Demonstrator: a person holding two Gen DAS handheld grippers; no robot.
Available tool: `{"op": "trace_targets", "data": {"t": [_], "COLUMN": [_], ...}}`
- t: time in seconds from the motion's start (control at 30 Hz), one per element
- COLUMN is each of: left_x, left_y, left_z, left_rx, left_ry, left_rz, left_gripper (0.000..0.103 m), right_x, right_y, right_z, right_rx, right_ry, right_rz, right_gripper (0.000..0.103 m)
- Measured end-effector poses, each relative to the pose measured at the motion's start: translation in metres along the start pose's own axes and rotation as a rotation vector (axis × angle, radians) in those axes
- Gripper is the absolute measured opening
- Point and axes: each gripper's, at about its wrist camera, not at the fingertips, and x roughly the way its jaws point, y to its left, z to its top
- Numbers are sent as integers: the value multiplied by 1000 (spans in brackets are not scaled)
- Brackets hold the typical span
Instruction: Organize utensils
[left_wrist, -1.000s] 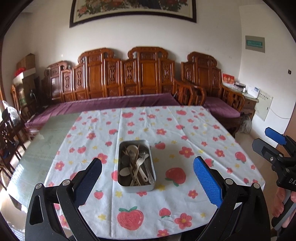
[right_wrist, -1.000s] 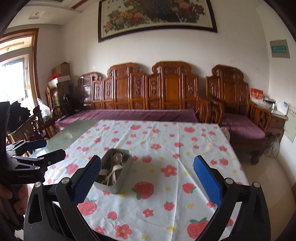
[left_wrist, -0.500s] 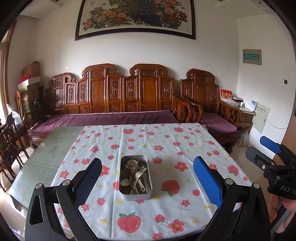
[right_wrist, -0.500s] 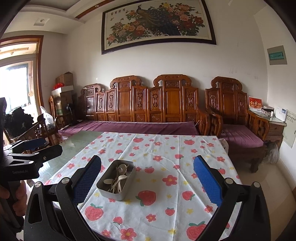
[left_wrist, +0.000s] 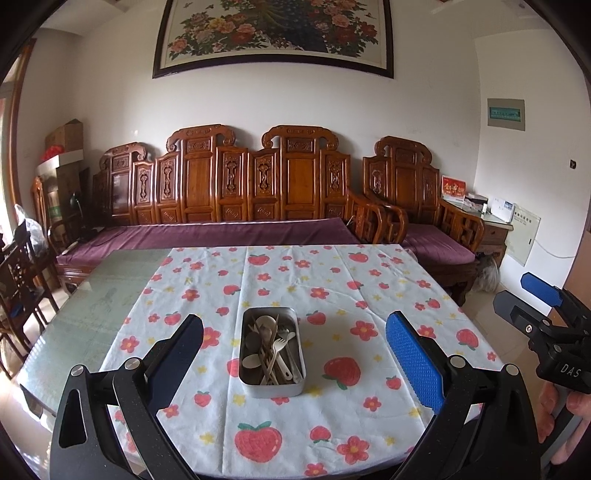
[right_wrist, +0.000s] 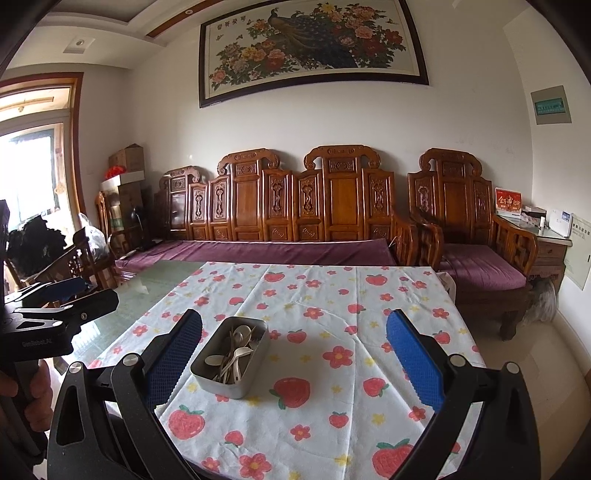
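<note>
A rectangular metal tin (left_wrist: 272, 386) (right_wrist: 207, 378) sits on the strawberry-print cloth near the table's front edge. It holds several pale utensils (left_wrist: 271, 345) (right_wrist: 232, 356): spoons, a fork and thin sticks, piled loosely. My left gripper (left_wrist: 293, 360) hangs open above the front edge, its blue pads wide on either side of the tin, holding nothing. My right gripper (right_wrist: 293, 363) is also open and empty, with the tin just right of its left pad. Each gripper shows at the edge of the other's view, held by a hand.
The cloth (left_wrist: 332, 295) covers the right part of a glass-topped table (left_wrist: 92, 314). A carved wooden bench with purple cushions (left_wrist: 221, 232) runs behind it, and an armchair (right_wrist: 476, 258) stands at the right. Dark chairs (left_wrist: 18, 280) stand at the left.
Both cameras have pulled back and tilted up, so the tin looks smaller and sits lower in view and more wall shows. Both grippers stay open; the tin has not moved.
</note>
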Motion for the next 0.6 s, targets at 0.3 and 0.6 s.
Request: {"op": "trace_targets", "data": {"t": [0.3, 0.6], "left_x": [1, 3], "left_y": [-1, -1], "left_z": [-2, -5], "left_rx": [-2, -5], "left_ry": [-1, 5], "left_rz": [-3, -5], "left_gripper": [96, 96], "right_x": [3, 5], "right_y": [0, 1], "right_z": [-4, -4], "right_rx": [-1, 0], "right_ry": [2, 2], "right_rz": [1, 2], "right_gripper": [101, 101]}}
